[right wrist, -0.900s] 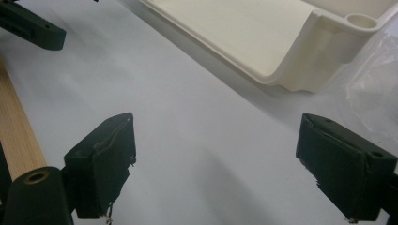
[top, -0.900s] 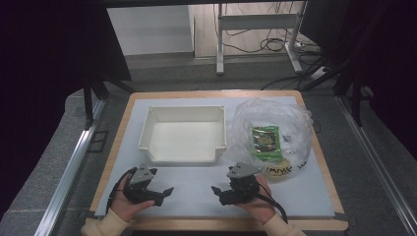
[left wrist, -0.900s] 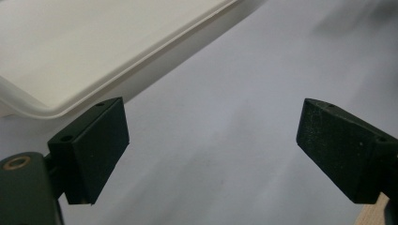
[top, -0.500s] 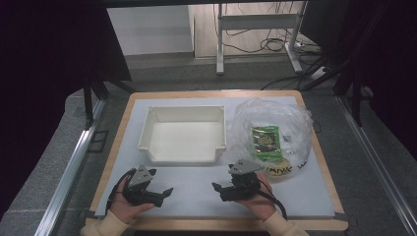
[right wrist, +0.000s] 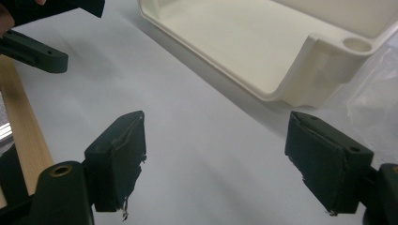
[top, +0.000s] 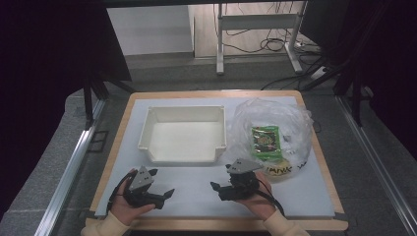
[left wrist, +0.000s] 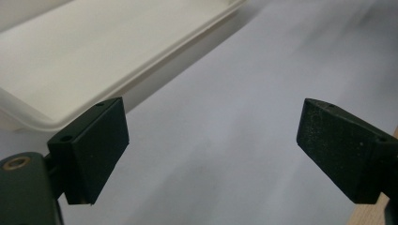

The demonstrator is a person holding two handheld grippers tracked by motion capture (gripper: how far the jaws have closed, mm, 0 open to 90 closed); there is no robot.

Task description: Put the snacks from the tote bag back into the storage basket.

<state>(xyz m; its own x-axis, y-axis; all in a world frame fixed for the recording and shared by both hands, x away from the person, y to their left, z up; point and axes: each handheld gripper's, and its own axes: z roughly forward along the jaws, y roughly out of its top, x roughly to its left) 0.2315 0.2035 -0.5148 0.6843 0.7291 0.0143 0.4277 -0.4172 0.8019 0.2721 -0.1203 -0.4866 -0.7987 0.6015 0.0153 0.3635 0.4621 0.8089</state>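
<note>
High view: from above, facing forward and down at whole tabletop point(top: 196, 196). Gripper views: low, very near, both sharing white tray point(right wrist: 263, 51).

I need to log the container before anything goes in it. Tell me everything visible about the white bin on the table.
The white bin is a shallow rectangular tray of what looks like smooth cream-white plastic, with a rolled rim, rounded corners and a front wall cut lower in the middle. It stands upright and empty on the pale mat, towards the far side. The clear plastic bag lies against or very near its right side; whether they touch is unclear. No tongs touch it.
</note>
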